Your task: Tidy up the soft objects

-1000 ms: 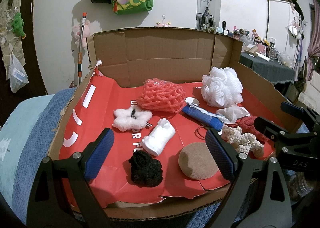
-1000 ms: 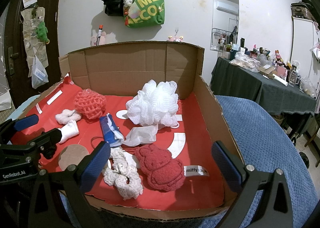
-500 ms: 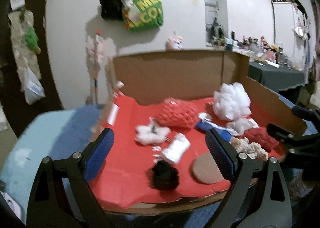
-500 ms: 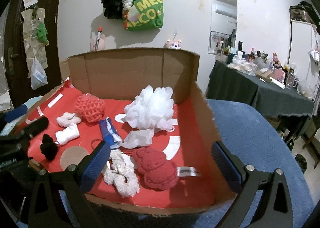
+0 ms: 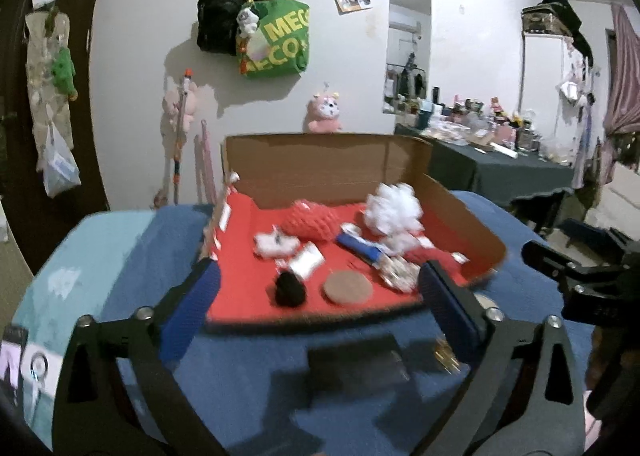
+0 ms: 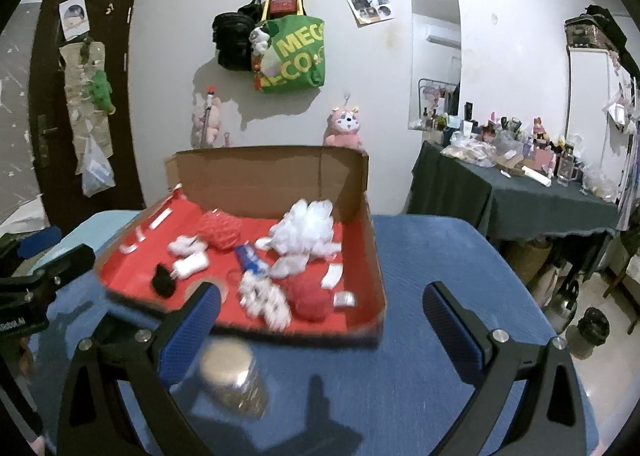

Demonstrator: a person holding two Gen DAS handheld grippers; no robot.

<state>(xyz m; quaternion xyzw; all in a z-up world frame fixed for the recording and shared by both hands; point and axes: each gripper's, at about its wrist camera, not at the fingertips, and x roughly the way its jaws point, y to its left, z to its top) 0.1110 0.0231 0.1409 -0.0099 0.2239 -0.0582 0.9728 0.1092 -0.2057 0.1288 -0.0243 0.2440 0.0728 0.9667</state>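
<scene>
A cardboard box (image 5: 472, 224) with a red lining sits on a blue cover. In it lie a white bath pouf (image 5: 394, 208), a red mesh sponge (image 5: 310, 220), a white fluffy star (image 5: 276, 244), a white roll (image 5: 306, 262), a black pompom (image 5: 290, 288), a tan round pad (image 5: 347, 287), a blue tube (image 5: 362, 250) and a red plush (image 6: 310, 294). My left gripper (image 5: 320, 272) hovers short of the box's near edge, its jaws opening with nothing between them. My right gripper (image 6: 323, 290) stands open and empty before the box's right corner (image 6: 366, 208).
A jar with a tan lid (image 6: 234, 380) stands on the blue cover (image 6: 420, 256) by the right gripper's left finger. A dark flat item (image 5: 356, 360) lies under the left gripper. A cluttered dark-clothed table (image 6: 520, 192) stands at the right, and a green bag (image 6: 294, 56) hangs on the far wall.
Both grippers have drawn back and risen away from the box, which now looks smaller and farther. The blue cover and the jar have come into the foreground.
</scene>
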